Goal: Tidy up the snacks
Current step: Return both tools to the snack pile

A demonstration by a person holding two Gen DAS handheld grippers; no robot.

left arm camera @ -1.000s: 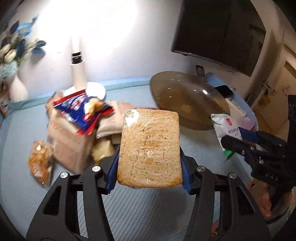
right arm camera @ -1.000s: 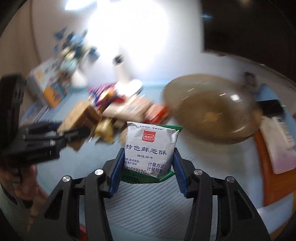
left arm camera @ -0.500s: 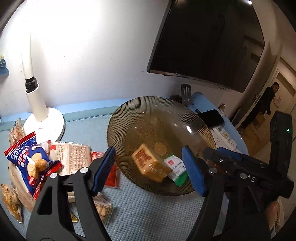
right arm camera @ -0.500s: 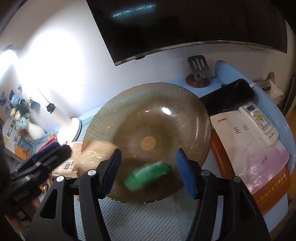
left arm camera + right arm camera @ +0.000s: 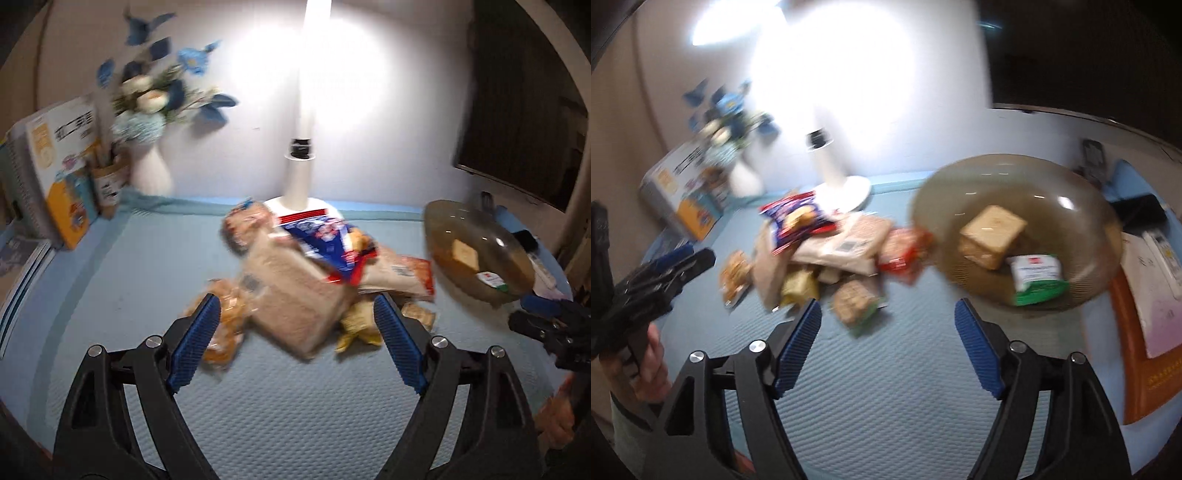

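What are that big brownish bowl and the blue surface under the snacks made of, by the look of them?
The bowl looks like smoke-tinted glass or clear plastic: it is see-through, shows bright glints, and fine ribs run round its wall. Which of the two I cannot tell. The blue table cover looks like a soft matte mat, perhaps foam or woven fabric, going by its fine bumpy weave and lack of shine.

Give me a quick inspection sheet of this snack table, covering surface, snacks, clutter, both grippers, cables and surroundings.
Surface: blue textured mat.
Job's things: brown glass bowl holds a wrapped toast pack and a white-green packet; snack pile lies loose beside it.
Clutter: lamp, flower vase, books, booklet, phone.
Grippers: left gripper and right gripper open, jaws just widened, nothing between them.
Cables: nothing seen.
Surroundings: white wall, dark screen.
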